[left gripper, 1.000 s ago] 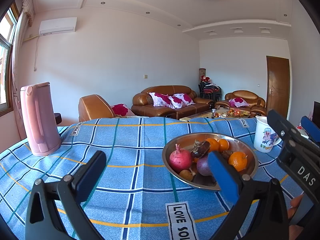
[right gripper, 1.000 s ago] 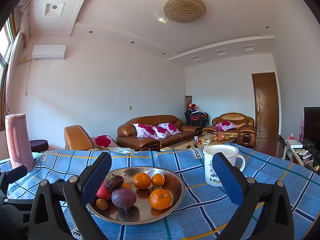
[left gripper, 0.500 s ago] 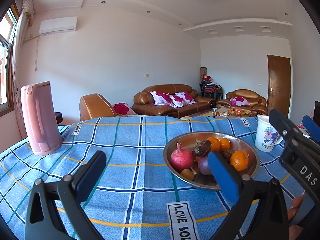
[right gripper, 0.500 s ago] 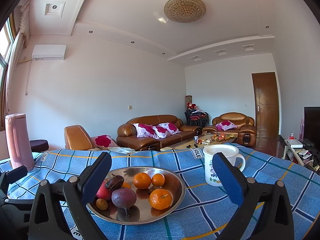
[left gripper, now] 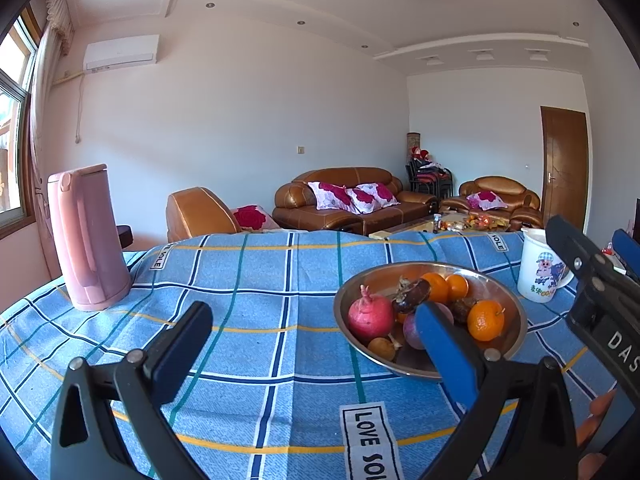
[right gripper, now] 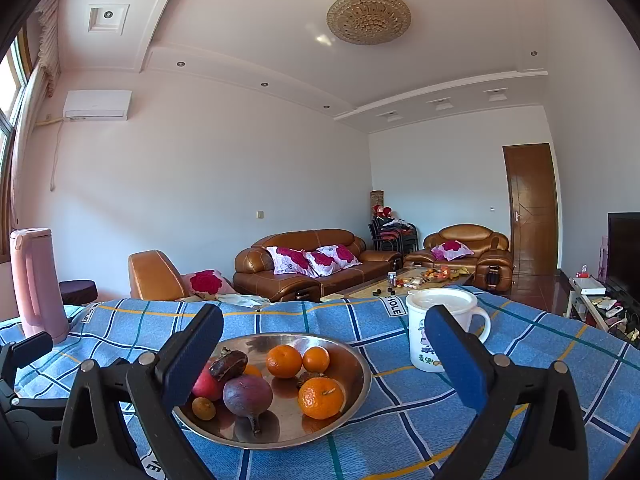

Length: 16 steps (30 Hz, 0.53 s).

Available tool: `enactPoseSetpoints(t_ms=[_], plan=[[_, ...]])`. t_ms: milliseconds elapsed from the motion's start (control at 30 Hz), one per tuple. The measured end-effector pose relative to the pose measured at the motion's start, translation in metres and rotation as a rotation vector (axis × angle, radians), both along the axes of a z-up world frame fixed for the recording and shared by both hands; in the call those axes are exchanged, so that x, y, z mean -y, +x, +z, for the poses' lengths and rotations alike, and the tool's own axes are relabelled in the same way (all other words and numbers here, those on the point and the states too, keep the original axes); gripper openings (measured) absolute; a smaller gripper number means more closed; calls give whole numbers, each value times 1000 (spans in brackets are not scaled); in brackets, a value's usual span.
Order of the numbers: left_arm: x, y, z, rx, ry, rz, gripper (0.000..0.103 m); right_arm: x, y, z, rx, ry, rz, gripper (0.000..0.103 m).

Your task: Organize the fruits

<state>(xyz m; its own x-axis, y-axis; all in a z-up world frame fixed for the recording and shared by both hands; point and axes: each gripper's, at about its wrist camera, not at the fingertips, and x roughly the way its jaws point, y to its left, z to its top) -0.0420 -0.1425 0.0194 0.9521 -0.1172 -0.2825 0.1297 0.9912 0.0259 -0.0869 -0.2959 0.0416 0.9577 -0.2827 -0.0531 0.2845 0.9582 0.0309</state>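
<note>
A round steel bowl sits on the blue checked tablecloth. It holds three oranges, a purple round fruit, a pink-red fruit, a dark brown fruit and a small brown one. My right gripper is open and empty, just in front of the bowl. My left gripper is open and empty, to the left of the bowl; its right finger overlaps the bowl's near edge.
A white lidded mug stands right of the bowl. A tall pink kettle stands at the table's far left. The blue tablecloth covers the table. Sofas and a door lie beyond.
The left wrist view has shifted very slightly, with the bowl a touch nearer. The right gripper and the fruits have not moved.
</note>
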Motion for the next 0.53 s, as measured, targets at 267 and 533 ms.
enactPoseSetpoints(t_ms=[267,533], plan=[[3,-1,0,2,-5,-15,103,0,1,0,-1,2,1,102],[4,-2,0,0,-14,-35,103,-2,3,0,-8,6,-7,102]])
